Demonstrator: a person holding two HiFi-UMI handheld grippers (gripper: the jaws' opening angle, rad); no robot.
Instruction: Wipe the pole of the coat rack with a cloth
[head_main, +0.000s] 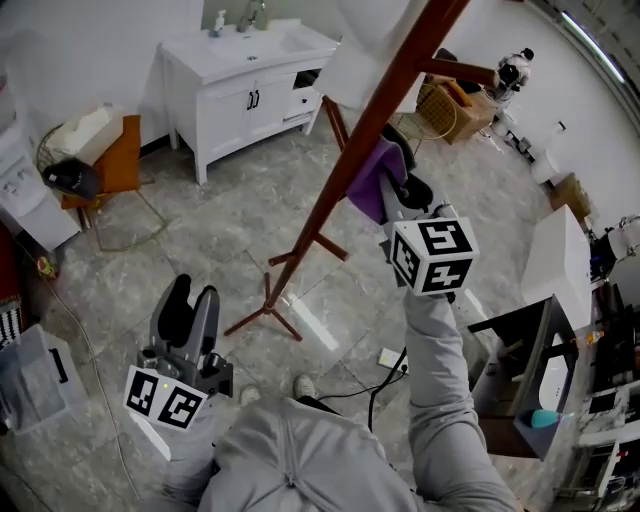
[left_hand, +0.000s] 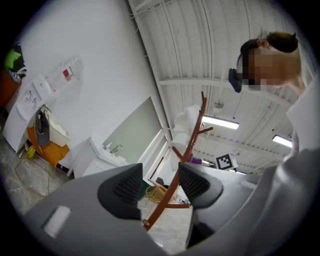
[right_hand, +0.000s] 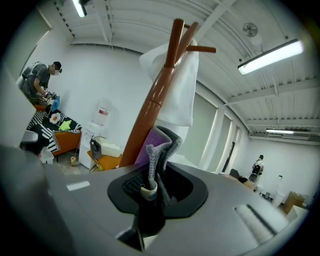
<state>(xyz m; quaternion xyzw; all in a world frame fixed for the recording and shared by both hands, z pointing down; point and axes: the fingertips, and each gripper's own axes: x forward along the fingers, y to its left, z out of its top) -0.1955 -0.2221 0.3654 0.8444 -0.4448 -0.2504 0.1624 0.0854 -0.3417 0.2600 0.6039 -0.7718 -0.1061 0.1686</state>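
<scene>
In the head view the left gripper (head_main: 193, 300) sits at about 7 o'clock, low over the tiled floor (head_main: 120, 270). Its jaws stand spread with nothing between them. The left gripper view (left_hand: 159, 186) shows only the far-off coat rack through the gap. The white sink cabinet (head_main: 245, 80) stands at 11 o'clock by the wall.

The reddish-brown pole (head_main: 350, 170) of the coat rack slants from 1 o'clock down toward the centre, where its splayed feet (head_main: 265, 310) meet the floor. The purple cloth (head_main: 368, 185) lies against the pole's right side, just right of centre and roughly midway along the pole.

The right gripper (head_main: 397, 168) reaches in from 4 o'clock, and its jaws are pressed together on that cloth. The right gripper view (right_hand: 156, 172) shows the cloth (right_hand: 155, 145) bunched up between the pads, and the pole (right_hand: 150, 107) rises just behind it. A white garment (right_hand: 180, 85) hangs near the top at 12 o'clock.
</scene>
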